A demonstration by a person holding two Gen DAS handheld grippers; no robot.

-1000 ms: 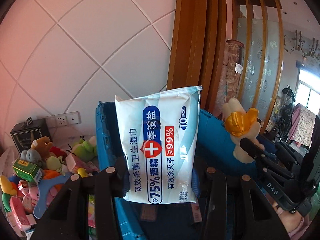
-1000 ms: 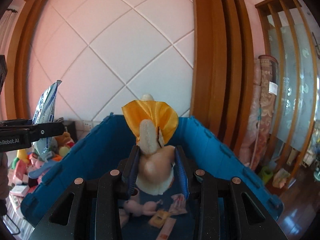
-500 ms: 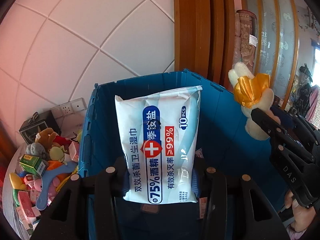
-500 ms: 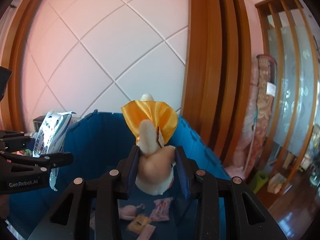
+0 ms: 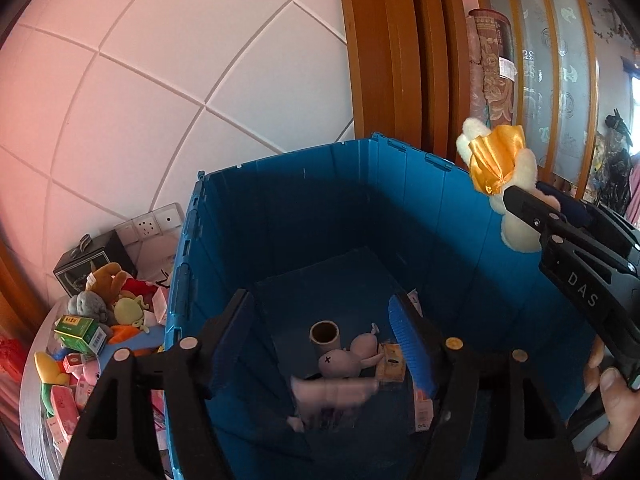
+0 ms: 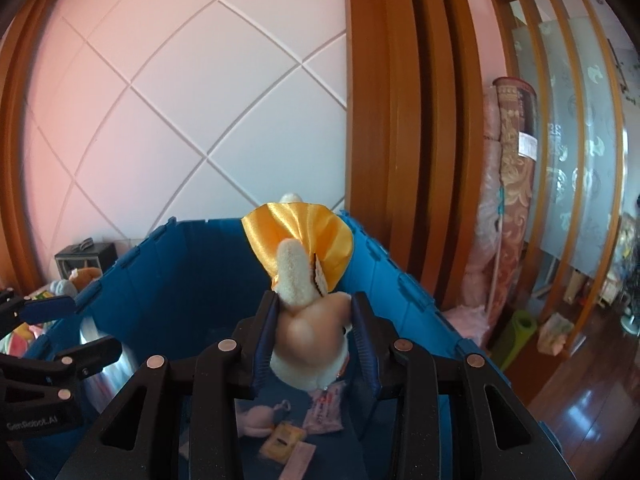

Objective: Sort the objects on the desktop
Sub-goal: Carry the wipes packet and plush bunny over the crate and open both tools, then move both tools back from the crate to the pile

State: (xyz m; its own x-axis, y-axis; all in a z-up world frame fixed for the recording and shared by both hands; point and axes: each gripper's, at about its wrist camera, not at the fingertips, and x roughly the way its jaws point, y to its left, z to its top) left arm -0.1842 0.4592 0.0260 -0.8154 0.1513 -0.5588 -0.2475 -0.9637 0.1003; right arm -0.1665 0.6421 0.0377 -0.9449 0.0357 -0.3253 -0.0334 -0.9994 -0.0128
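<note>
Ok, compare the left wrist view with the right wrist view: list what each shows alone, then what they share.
Only the left wrist view shows the open left gripper from behind, a blurred pack below it, a cardboard tube on the bin floor and the cluttered toy pile beside the bin.

Only the right wrist view shows the right gripper from behind, shut on the plush toy, plus the wooden floor.

Both show the blue bin, the toy's yellow bow and the tiled wall.
</note>
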